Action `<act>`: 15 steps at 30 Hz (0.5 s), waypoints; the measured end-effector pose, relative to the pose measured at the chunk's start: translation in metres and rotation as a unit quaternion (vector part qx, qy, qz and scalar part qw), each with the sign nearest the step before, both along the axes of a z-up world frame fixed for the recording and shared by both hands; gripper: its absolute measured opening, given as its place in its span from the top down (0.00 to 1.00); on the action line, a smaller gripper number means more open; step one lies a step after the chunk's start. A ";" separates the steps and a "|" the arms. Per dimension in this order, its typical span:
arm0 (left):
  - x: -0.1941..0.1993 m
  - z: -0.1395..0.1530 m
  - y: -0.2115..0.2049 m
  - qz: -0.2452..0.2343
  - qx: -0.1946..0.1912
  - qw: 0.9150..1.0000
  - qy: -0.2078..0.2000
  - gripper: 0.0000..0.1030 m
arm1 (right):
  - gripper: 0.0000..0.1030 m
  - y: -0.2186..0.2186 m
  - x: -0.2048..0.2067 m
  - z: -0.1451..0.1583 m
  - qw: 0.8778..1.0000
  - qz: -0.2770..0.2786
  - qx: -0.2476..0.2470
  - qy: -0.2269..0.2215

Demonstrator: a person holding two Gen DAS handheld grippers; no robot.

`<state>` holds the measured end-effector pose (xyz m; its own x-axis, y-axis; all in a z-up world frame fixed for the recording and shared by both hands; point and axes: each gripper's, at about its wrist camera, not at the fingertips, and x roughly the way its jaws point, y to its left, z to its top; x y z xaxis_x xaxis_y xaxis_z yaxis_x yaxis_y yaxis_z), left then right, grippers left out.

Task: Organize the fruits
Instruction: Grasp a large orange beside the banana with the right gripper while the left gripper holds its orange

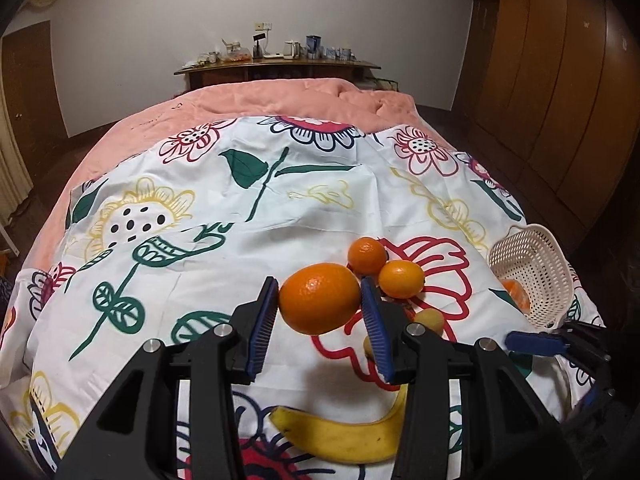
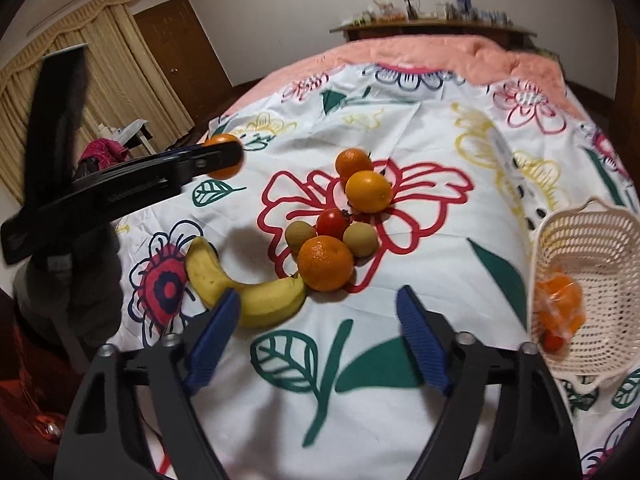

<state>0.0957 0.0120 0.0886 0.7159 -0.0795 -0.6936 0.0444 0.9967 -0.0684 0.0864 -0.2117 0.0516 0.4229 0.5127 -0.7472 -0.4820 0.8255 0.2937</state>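
My left gripper (image 1: 320, 286) is shut on a large orange (image 1: 319, 298), held above the flowered cloth (image 1: 248, 248); from the right wrist view it hangs at the left with the orange (image 2: 222, 156). My right gripper (image 2: 318, 292) stands open over the cloth with nothing between its fingers. Just beyond it lie a banana (image 2: 244, 292), an orange (image 2: 326, 263), a red tomato (image 2: 332, 222), two small brownish fruits (image 2: 299, 234) and two more oranges (image 2: 368, 191). A white perforated basket (image 2: 592, 280) at the right holds orange fruit and something red.
The cloth covers a bed with a pink blanket (image 1: 288, 96) at the far end. A wooden shelf (image 1: 276, 66) with small items stands behind it, and wooden wardrobes (image 1: 552, 80) line the right. Curtains and a door (image 2: 180, 52) are to the left.
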 end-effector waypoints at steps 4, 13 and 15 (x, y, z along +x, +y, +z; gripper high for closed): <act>-0.006 -0.003 0.008 0.003 -0.009 1.000 -0.003 0.58 | 0.35 0.011 0.017 -0.011 0.999 -0.010 0.001 0.041; -0.015 -0.012 0.023 0.016 -0.023 1.000 -0.002 0.58 | 0.40 0.038 0.044 -0.025 0.997 -0.002 -0.034 0.075; -0.015 -0.014 0.025 0.019 -0.026 0.999 -0.001 0.58 | 0.40 0.041 0.048 -0.027 0.996 -0.001 -0.038 0.081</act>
